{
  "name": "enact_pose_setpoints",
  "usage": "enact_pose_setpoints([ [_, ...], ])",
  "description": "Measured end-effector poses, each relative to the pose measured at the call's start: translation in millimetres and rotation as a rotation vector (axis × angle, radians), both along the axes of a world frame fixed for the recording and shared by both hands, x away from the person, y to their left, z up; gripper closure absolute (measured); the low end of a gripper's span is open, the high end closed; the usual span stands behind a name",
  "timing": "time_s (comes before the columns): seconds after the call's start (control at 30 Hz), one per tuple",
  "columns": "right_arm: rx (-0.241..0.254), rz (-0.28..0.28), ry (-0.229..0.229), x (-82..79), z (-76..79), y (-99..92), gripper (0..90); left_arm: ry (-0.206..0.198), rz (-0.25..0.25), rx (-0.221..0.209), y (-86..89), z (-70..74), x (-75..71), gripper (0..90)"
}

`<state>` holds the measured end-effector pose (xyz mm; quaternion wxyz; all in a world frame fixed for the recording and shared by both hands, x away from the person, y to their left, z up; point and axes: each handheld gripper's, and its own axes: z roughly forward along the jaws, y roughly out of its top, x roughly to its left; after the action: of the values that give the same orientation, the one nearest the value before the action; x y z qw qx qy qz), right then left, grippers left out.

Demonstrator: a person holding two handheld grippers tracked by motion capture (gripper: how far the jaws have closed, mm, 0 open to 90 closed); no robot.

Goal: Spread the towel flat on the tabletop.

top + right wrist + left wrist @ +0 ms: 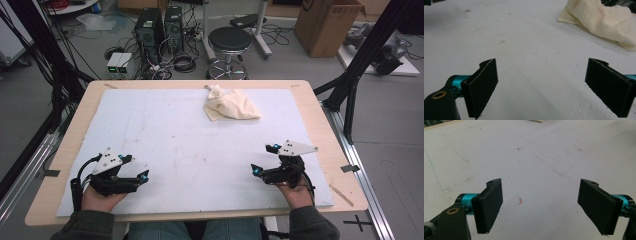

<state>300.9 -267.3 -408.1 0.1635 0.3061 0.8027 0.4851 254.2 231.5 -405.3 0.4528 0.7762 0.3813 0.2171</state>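
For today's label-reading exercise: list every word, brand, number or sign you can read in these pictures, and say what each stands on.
None can be read.
Cardboard box: a dark mark near its top edge, too small and cut off to read.
Computer towers and small grey units on the floor: any labels are too small and blurred.
Cloth, white mat, left gripper, right gripper: no lettering visible.

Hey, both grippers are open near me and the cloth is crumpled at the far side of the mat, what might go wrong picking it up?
The cloth lies bunched in loose folds, so a pinch may catch just one layer and drag it. It sits far from the left gripper and the right gripper, so the long reach might scrape the white mat.
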Motion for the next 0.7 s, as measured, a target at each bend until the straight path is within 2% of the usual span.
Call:
enact_pose_setpoints([
  [0.3, 0.001, 0.012, -0.001, 4.5, -1.9, 2.2, 10.5, 0.003, 0.005, 0.002, 1.9, -0.8, 0.6, 20.7],
  [0.7, 0.007, 0.007, 0.002, 2.8, -1.2, 0.6, 10.5, 0.003, 0.0, 0.008, -0.6, -1.3, -0.4, 20.7],
])
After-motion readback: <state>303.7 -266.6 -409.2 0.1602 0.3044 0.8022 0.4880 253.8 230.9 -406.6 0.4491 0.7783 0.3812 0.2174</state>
